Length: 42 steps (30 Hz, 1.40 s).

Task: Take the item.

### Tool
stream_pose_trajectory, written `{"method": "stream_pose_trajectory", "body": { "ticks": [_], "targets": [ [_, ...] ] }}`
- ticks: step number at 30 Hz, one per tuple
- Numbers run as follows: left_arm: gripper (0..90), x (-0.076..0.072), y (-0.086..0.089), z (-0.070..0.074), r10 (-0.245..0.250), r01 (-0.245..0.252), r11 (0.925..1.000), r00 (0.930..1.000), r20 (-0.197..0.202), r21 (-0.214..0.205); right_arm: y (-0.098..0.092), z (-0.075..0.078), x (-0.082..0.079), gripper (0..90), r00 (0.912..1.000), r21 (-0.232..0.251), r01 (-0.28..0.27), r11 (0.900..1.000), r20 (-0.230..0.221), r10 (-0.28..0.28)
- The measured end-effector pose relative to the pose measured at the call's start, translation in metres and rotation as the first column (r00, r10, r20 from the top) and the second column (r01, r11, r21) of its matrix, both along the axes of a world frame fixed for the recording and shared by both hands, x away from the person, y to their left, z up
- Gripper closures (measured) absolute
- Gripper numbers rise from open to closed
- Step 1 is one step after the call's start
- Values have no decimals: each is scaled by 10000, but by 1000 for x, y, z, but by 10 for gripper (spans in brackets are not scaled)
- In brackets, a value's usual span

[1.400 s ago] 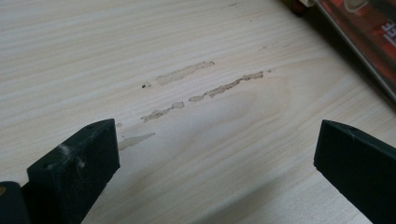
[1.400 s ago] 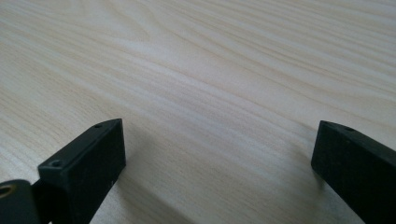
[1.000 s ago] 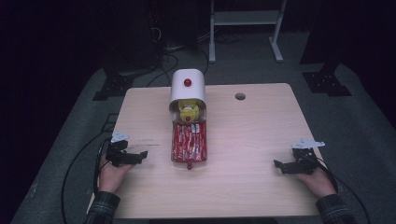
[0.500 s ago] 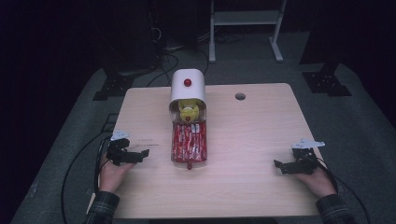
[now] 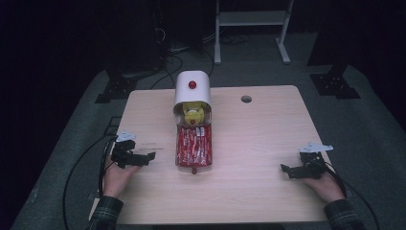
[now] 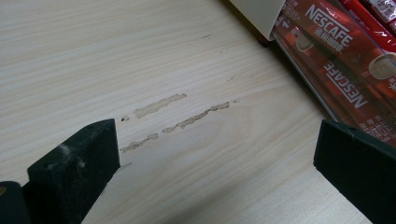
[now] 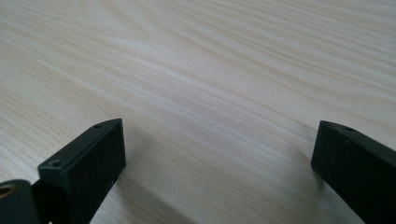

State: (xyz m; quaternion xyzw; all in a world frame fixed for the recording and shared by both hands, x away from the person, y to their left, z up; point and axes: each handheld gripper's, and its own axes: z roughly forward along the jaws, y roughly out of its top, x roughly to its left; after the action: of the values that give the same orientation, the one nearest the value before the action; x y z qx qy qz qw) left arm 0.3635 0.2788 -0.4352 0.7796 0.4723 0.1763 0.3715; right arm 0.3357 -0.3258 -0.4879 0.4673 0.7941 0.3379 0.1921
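Two hand-held grippers rest low on the surface (image 5: 268,143), one at each near corner, and both stand released with nothing between the jaws. My left hand-held gripper (image 5: 149,156) sits near the left edge, jaws pointing right toward the tray of red coffee sticks (image 5: 194,146). In the left gripper view that gripper (image 6: 215,154) has its jaws spread wide over bare wood marked with a few pale scuffs (image 6: 177,116), and the sticks (image 6: 345,60) lie just past the right jaw, close but not touching. My right hand-held gripper (image 5: 286,169) sits near the right edge, jaws pointing left, well apart from the tray. In the right gripper view it (image 7: 217,149) shows jaws wide apart above plain wood grain.

Between the two grippers the near strip of the surface lies open. A broad bare stretch runs from the tray's right side to the right edge.

The tray lies at the middle, its long side running away from me, its near end short of the front edge. Beyond it, touching its far end, stands a white rounded box (image 5: 192,91) with a red knob (image 5: 192,85) and a yellow item (image 5: 193,113) in its mouth. Farther right, near the far edge, is a small round hole (image 5: 246,99).
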Motion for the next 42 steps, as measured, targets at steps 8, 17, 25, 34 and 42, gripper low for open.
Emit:
{"method": "stream_pose_trajectory", "body": {
  "ticks": [8,17,25,34,42],
  "targets": [
    [3,0,-3,4,-158,158,9999,9999,8,-25,0,0,0,21,10000,0,-5,10000,-3,5],
    [3,1,-11,11,-342,342,9994,9994,53,-67,0,0,0,21,10000,2,0,10000,-5,0],
    [3,2,-18,15,-496,497,9987,9987,67,-144,0,0,0,21,10000,2,0,10000,-5,0],
    [3,3,-23,19,-613,617,9977,9980,145,-280,0,0,0,21,10000,0,-29,10000,-1,29],
    [3,6,-35,24,-808,815,9961,9965,230,-343,0,0,0,21,10000,2,-44,10000,-4,44]
  ]
}}
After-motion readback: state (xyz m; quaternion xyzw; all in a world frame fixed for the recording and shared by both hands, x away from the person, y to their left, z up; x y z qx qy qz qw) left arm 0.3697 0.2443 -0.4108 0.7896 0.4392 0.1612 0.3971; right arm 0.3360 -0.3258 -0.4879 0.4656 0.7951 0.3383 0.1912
